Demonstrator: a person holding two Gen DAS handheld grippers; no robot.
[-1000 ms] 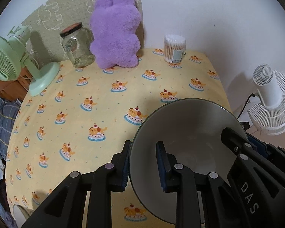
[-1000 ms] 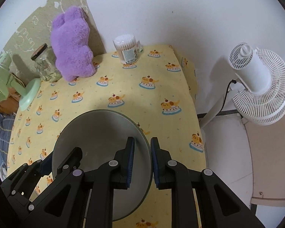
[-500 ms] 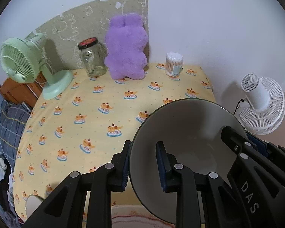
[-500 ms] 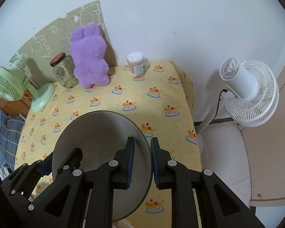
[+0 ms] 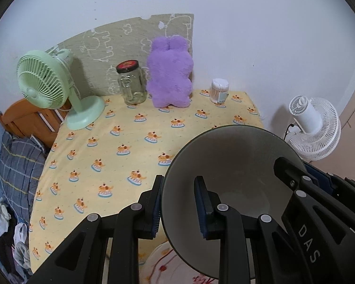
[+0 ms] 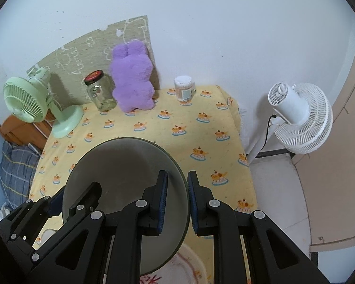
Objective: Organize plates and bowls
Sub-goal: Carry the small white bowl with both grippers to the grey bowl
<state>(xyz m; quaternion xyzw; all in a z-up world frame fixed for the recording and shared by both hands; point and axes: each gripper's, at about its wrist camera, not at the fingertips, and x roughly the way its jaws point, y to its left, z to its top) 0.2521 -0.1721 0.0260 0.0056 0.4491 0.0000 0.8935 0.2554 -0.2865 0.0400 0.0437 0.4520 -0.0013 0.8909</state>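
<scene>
Both grippers pitched steeply down, side by side — left gripper (image 5: 177, 203) and right gripper (image 6: 177, 200) each clamped on opposite rims of the grey bowl (image 5: 227, 163), held above the yellow tablecloth (image 5: 135, 146).

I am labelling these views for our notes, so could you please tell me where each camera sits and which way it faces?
Left wrist: on the left gripper, looking down along its fingers at the grey bowl it grips by the left rim; the right gripper shows opposite.
Right wrist: on the right gripper, gripping the bowl's right rim; the left gripper shows.
Shared: bowl, yellow tablecloth, purple plush.
</scene>
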